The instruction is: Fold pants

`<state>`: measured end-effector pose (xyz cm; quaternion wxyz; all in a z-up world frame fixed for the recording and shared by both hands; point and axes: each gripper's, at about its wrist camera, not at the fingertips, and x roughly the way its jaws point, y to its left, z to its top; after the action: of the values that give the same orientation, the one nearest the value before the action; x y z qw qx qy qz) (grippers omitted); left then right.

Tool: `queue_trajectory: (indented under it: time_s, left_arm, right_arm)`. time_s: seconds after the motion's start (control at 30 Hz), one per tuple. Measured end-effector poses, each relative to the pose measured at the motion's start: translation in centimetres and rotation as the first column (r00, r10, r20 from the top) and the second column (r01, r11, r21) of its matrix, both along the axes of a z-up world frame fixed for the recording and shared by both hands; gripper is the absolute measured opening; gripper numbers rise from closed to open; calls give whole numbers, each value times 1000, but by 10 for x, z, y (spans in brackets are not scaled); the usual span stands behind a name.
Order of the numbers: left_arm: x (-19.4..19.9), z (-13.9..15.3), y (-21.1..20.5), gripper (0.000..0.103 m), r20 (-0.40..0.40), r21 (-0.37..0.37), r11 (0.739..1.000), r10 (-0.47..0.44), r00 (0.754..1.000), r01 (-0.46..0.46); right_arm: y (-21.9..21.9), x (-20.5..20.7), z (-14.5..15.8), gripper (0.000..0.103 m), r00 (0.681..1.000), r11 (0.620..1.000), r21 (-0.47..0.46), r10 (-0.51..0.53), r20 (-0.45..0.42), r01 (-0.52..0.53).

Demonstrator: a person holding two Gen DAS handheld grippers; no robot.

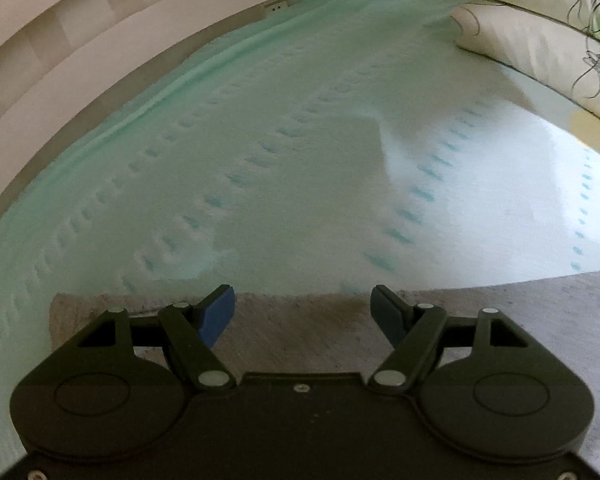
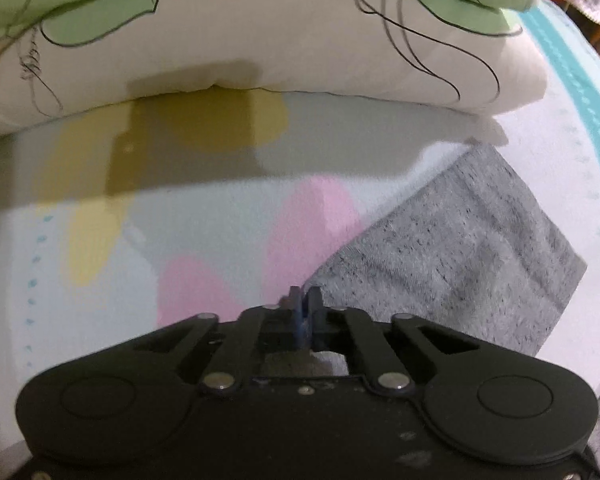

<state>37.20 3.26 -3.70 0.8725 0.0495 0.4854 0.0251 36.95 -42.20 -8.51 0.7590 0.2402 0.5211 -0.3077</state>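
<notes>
The grey pants [image 1: 308,332] lie flat on the pale green bed sheet [image 1: 284,168] under my left gripper [image 1: 303,312]. That gripper is open, its blue pads apart just above the fabric's far edge. In the right wrist view the pants [image 2: 460,264] run away to the right as a grey folded panel. My right gripper [image 2: 305,300] is shut, its blue pads pressed together at the near left edge of the grey fabric, pinching it.
A folded white quilt [image 2: 260,52] with green leaf print lies across the far side; it also shows in the left wrist view [image 1: 540,32]. The sheet [image 2: 204,240] has pink and yellow patches. A cream wall [image 1: 40,40] borders the bed's left edge.
</notes>
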Motion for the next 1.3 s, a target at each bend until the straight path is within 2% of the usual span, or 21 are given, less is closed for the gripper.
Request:
queue_trajectory:
  time_s: [0.33,0.47,0.6,0.83,0.93,0.97,1.03,1.07,1.13,1.17,1.3]
  left_arm:
    - [-20,12,-8,77,-32,-119,993,-6,999,2]
    - [-21,13,-16,78,-35,-145,989,0,999,-5]
    - [-18,5,-22,83,-78,-183,983,10,997,-24]
    - [-1,-3,-26,82,-118,-156,983,77,990,-95]
    - [10,-8,-24,81,-134,-114,985,112,985,-127]
    - [13,-11,-21,77,-145,-109,985,115,983,-132]
    - [15,-17,-14,48,-175,-133,979,129,976,-153]
    - [15,-19,-10,19,-192,-157,973,140,971,-172]
    - [4,-18,2,15,-189,-224,948,184,965,-225]
    - [-5,-14,6,9,-171,-240,943,191,967,-229]
    - [-45,14,5,6,-91,-224,958,165,982,-181]
  right_arm:
    - [10,-93,34,1,989,998,7,59,134,-60]
    - [22,-133,41,1,983,996,2,84,161,-86]
    - [40,-166,50,1,977,992,-37,128,170,-123]
    - [58,-186,51,1,972,986,-56,165,170,-158]
    - [58,-187,50,1,971,986,-52,165,171,-158]
    - [58,-187,50,1,971,986,-51,162,174,-156]
    - [59,-188,50,1,971,987,-52,162,176,-155]
    - [59,-189,50,1,970,986,-52,164,178,-157]
    - [60,-190,51,1,969,985,-56,169,178,-162]
    - [61,-191,52,1,969,985,-61,170,177,-162]
    - [61,-198,59,1,970,987,-64,159,185,-149]
